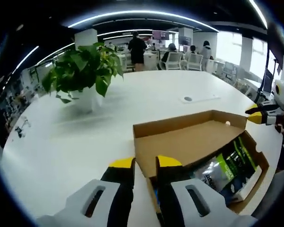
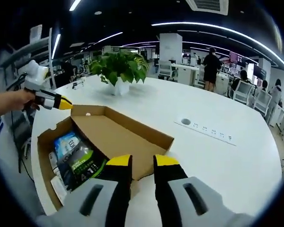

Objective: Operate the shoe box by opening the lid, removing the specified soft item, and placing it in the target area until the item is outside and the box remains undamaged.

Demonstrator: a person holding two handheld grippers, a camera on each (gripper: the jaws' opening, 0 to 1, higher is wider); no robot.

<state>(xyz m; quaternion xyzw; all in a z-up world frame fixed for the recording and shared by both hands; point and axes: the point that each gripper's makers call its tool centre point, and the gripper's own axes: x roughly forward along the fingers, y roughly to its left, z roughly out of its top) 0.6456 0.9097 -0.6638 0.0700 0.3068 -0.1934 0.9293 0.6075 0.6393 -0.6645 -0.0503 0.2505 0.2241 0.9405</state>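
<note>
A brown cardboard shoe box (image 1: 258, 153) (image 2: 43, 142) lies on the white table with its lid (image 1: 189, 142) (image 2: 118, 137) raised part-way. Inside lie a green and black soft packet (image 1: 236, 158) (image 2: 85, 163), a blue packet (image 2: 66, 142) and white items. My left gripper (image 1: 146, 163) (image 2: 68, 106) is shut on one corner of the lid's free edge, the cardboard between its yellow tips. At the opposite corner my right gripper (image 2: 142, 163) (image 1: 250, 115) is shut on the same edge. A hand (image 2: 9, 101) holds the left gripper.
A potted green plant (image 1: 83, 71) (image 2: 119, 66) stands on the table (image 1: 85, 137) (image 2: 217, 156) beyond the box. A socket panel (image 1: 199, 99) (image 2: 206, 128) is set into the tabletop. People and chairs (image 1: 173, 56) are at desks far behind. The table's edge runs close behind the box.
</note>
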